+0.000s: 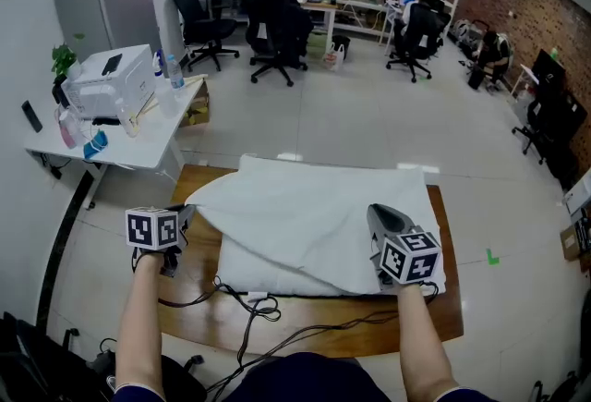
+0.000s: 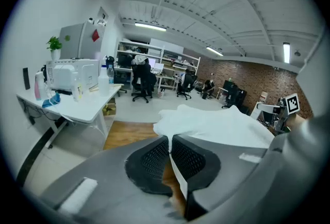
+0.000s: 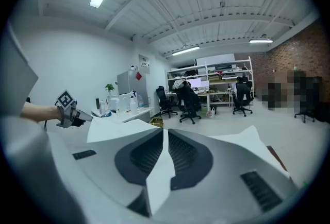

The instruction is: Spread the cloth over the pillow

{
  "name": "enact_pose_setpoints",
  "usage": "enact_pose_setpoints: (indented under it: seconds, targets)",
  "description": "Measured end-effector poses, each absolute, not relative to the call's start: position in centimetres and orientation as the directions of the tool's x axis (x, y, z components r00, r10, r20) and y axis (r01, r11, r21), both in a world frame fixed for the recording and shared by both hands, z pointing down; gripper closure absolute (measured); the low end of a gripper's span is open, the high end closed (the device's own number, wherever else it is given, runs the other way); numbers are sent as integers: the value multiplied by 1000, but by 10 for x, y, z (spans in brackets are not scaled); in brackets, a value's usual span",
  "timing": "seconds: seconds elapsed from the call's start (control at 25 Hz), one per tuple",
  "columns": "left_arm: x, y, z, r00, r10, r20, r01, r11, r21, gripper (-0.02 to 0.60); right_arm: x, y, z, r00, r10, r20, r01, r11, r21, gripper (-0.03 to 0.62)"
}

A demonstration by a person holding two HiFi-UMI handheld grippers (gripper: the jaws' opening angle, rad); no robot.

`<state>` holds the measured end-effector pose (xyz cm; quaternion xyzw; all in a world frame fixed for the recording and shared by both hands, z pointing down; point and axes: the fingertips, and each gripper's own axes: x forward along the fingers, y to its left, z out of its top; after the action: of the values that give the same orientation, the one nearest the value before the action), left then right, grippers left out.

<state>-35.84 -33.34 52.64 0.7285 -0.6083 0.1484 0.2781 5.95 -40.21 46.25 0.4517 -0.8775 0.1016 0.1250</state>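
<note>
Currently mid-spread: white cloth [image 1: 305, 206] partly draped over the pillow [image 1: 247, 263].
Left gripper [image 2: 170, 138] and right gripper [image 3: 165, 133] each pinch a cloth edge; the pillow's near-left side shows bare on the wooden table [image 1: 194, 303]. Next, I judge, the 2 corners need lowering there, then releasing.
</note>
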Motion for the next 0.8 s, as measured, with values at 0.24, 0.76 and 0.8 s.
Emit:
enact_pose_setpoints:
  seconds: [0.24,0.76,0.8]
  targets:
    - [-377,-319,586,222,-730,647,-960,-46,278,565,51,-393,467,-561,-760,327,-815,577,-55,553]
    - [-380,-326,603,242,-727,642,-944,-23,329,565,-75,-290,510,-751,-462,472,-497,866,55,399]
    - [-380,-326,602,245,-730,638,-943,-27,331,565,-83,-283,516,-755,-437,488,-470,881,62,399]
